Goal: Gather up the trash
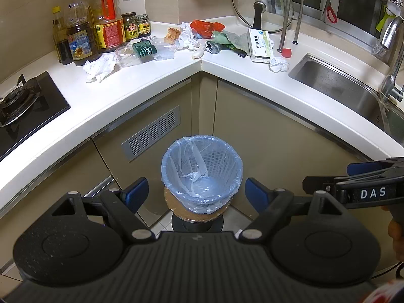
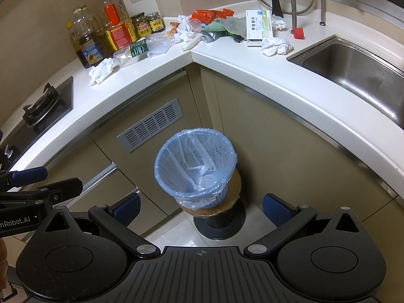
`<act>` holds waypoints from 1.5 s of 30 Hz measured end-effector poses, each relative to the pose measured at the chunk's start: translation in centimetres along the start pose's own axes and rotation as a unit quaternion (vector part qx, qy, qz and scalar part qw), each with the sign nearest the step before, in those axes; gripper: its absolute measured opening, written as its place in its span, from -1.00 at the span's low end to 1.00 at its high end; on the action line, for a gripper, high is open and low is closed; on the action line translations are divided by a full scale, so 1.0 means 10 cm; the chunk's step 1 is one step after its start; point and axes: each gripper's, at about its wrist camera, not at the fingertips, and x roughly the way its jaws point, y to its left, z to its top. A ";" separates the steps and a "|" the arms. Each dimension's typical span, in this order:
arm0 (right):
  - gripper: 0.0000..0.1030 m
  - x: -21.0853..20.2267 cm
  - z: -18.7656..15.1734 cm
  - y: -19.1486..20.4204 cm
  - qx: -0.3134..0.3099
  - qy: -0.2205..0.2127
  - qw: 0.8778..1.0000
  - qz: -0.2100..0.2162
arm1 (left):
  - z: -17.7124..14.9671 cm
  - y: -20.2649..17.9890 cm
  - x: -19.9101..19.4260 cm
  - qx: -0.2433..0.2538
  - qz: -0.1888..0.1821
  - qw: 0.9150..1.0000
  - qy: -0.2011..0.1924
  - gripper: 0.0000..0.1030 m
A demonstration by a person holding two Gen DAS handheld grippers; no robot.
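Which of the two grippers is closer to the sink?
Right. The right gripper hangs on the sink side of the bin; the left gripper hangs toward the stove.

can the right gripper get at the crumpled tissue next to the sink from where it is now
Probably yes. The right gripper is open and empty, above the bin. The tissue lies uncovered near the counter's front edge, with the medicine box just behind it and nothing in front.

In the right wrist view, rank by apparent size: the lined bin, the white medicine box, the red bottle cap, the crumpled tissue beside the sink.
1. Lined bin, largest, though nearest the camera.
2. White medicine box.
3. Crumpled tissue, close to the box in spread, so unsure.
4. Red bottle cap, smallest.
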 end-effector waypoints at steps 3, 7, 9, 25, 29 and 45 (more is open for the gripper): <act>0.99 0.00 0.00 0.00 0.000 0.000 1.000 0.001 | 0.00 0.00 -0.03 -0.001 0.001 1.000 -0.001 0.60; 0.99 -0.01 0.03 -0.03 -0.001 0.000 1.000 0.003 | 0.02 -0.01 -0.03 -0.001 0.000 1.000 -0.001 0.60; 0.99 -0.01 0.01 0.01 -0.002 0.000 1.000 0.002 | 0.02 -0.01 -0.03 -0.001 0.001 1.000 -0.002 0.60; 0.99 -0.01 0.01 0.03 -0.002 -0.001 1.000 0.002 | 0.04 -0.02 -0.05 0.000 0.000 1.000 -0.004 0.60; 0.99 -0.01 0.00 0.01 -0.002 -0.002 1.000 0.002 | 0.04 -0.02 -0.05 -0.001 0.000 1.000 -0.004 0.60; 0.99 -0.02 0.03 0.04 -0.002 -0.003 1.000 0.001 | 0.04 -0.01 -0.05 0.000 -0.001 1.000 -0.005 0.60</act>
